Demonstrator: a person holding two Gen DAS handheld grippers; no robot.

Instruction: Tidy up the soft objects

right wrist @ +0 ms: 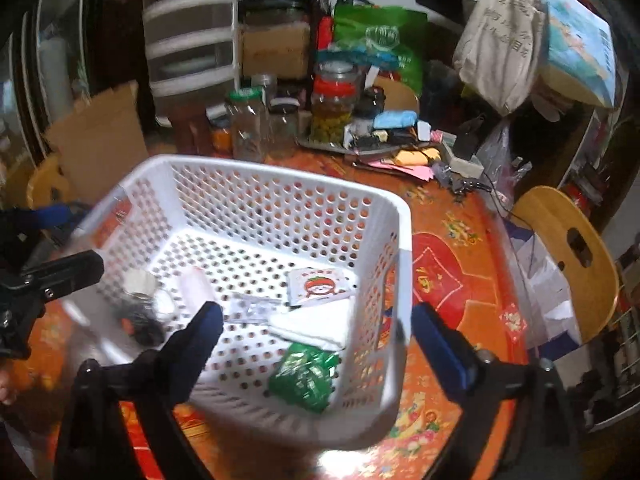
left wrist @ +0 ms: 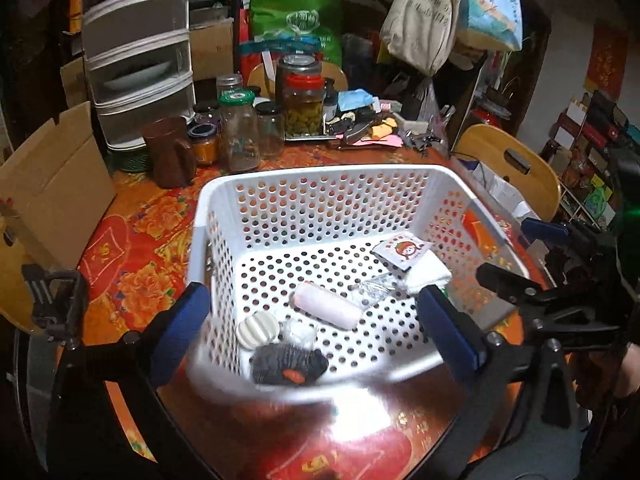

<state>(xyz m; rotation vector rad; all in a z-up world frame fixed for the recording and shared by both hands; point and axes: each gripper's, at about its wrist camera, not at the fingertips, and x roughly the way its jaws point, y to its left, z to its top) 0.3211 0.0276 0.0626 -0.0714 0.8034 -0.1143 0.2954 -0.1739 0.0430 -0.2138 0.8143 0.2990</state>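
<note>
White basket (left wrist: 320, 184) on worktop (left wrist: 132, 240) w/ soft items inside; left tongs (left wrist: 316, 312) & right tongs (right wrist: 316, 328) both open, empty.

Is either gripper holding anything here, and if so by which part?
Nothing is held. The left gripper and right gripper are both open, fingers spread around the near rim of the basket without closing on it.

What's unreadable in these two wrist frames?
- Basket's near rim: motion-blurred in both views, so contact with the jaws is unclear.
- Black item: smeared in right view, unidentifiable.
- Green packet: almost hidden behind left gripper's finger in left view.
- Print on tomato sachet: too small.
- Right gripper: open.
</note>
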